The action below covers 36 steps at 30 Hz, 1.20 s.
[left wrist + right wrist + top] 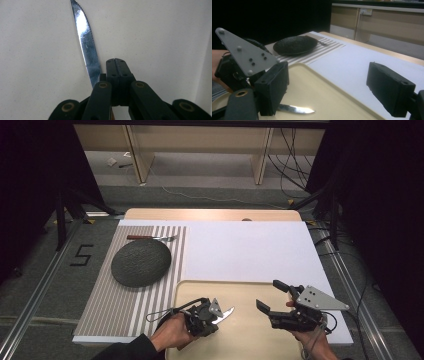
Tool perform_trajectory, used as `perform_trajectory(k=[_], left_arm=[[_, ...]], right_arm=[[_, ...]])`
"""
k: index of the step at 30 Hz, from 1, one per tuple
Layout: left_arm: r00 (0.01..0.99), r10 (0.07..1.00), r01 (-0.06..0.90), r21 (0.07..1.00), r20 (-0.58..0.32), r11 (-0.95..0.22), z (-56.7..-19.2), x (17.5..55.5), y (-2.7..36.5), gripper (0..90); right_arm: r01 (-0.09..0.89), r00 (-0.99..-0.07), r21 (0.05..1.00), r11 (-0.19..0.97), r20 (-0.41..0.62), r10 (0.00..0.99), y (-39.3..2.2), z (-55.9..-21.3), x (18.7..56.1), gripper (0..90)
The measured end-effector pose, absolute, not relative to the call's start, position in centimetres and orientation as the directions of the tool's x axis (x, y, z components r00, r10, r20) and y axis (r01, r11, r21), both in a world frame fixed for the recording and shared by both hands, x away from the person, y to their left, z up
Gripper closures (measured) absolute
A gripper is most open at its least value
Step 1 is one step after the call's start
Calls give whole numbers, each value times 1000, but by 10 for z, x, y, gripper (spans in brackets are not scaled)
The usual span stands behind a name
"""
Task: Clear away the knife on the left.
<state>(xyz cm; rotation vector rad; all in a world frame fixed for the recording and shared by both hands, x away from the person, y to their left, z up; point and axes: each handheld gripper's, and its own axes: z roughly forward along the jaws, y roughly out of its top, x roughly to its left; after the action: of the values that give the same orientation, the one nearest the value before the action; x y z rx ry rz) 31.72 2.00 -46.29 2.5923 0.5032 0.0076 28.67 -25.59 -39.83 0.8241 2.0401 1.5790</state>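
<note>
A serrated table knife (227, 312) sticks out to the right from my left gripper (215, 317), low over the cream tray (240, 340). In the left gripper view the jaws (115, 61) are pressed together and the shiny blade (86, 42) runs up beside them, with a bit of brown handle below; the gripper looks shut on the knife. My right gripper (271, 296) stands open at the tray's right side with nothing between its fingers. The right gripper view shows its jaws (330, 87) wide apart, the blade tip (297, 109) and the left gripper's grey plate (244, 52).
A dark round plate (141, 262) lies on a striped placemat (125, 305) at the left, with a fork (152, 238) behind it. A white board (250, 250) covers the table behind the tray. Table legs and cables stand on the floor beyond.
</note>
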Motion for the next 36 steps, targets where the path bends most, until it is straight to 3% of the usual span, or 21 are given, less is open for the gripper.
perform_trajectory(k=[18, 28, 36], left_arm=[[920, 387, 372, 439, -58, -818, -462, 326, 22, 893], [931, 349, 359, 436, -106, -825, -463, 321, 21, 871], [918, 378, 395, 379, -120, -837, -461, 324, 33, 877]], right_arm=[[191, -733, 966, 175, 22, 680, -256, -398, 286, 192], [192, -733, 966, 176, 22, 680, -256, -398, 286, 192], [190, -734, 966, 174, 22, 678, -257, -398, 286, 192]])
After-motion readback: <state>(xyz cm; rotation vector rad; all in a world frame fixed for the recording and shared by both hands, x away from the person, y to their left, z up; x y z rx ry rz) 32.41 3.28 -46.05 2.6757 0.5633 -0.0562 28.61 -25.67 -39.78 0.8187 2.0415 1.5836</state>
